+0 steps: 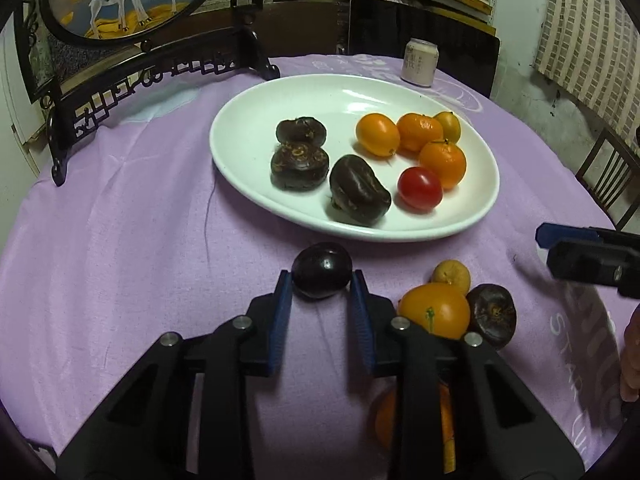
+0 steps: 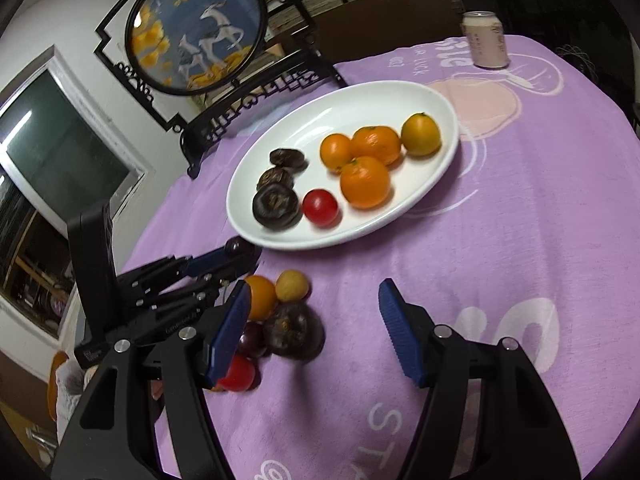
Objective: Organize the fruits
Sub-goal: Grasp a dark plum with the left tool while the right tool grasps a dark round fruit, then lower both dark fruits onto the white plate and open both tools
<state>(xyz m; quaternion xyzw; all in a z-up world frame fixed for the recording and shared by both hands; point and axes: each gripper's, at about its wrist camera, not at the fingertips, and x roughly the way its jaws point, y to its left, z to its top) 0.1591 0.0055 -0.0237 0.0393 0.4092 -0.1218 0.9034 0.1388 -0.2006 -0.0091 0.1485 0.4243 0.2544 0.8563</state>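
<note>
Fruit in hand: a small, round, glossy dark purple fruit (image 1: pixel 322 270) lies on the lilac cloth of the table (image 1: pixel 140 240), just off the 6 o'clock rim of the white oval ceramic plate (image 1: pixel 248 96).
Left gripper: the left gripper (image 1: pixel 320 284) has its blue ribbed fingers (image 1: pixel 282 300) closed against the two flanks of the purple fruit, near its widest part.
Right gripper: the right gripper (image 2: pixel 316 320) stands half open with nothing between its fingers, hovering over bare cloth at 3 o'clock from the loose fruit.
Handling: judged from the shine, the skin is smooth and likely slippery; the fruit looks light and probably soft inside, so a gentle squeeze is wise.
Where to hold: across the middle, at the widest girth, as now; a grip nearer the top would probably let the fruit pop out.
Plate, dark side: three wrinkled dark brown flattened fruits (image 1: pixel 300 164) sit at 9 o'clock on the plate.
Plate, bright side: four orange and yellow citrus fruits (image 1: pixel 416 136) cluster at 3 o'clock, with one red cherry tomato (image 1: pixel 420 188) at 5 o'clock.
Loose fruit: a small yellow citrus (image 1: pixel 452 276), a larger orange citrus (image 1: pixel 436 310) and a wrinkled dark brown fruit (image 1: pixel 492 314) touch one another at 4 o'clock from the held fruit.
Risk: round fruits on the plate may roll if bumped.
</note>
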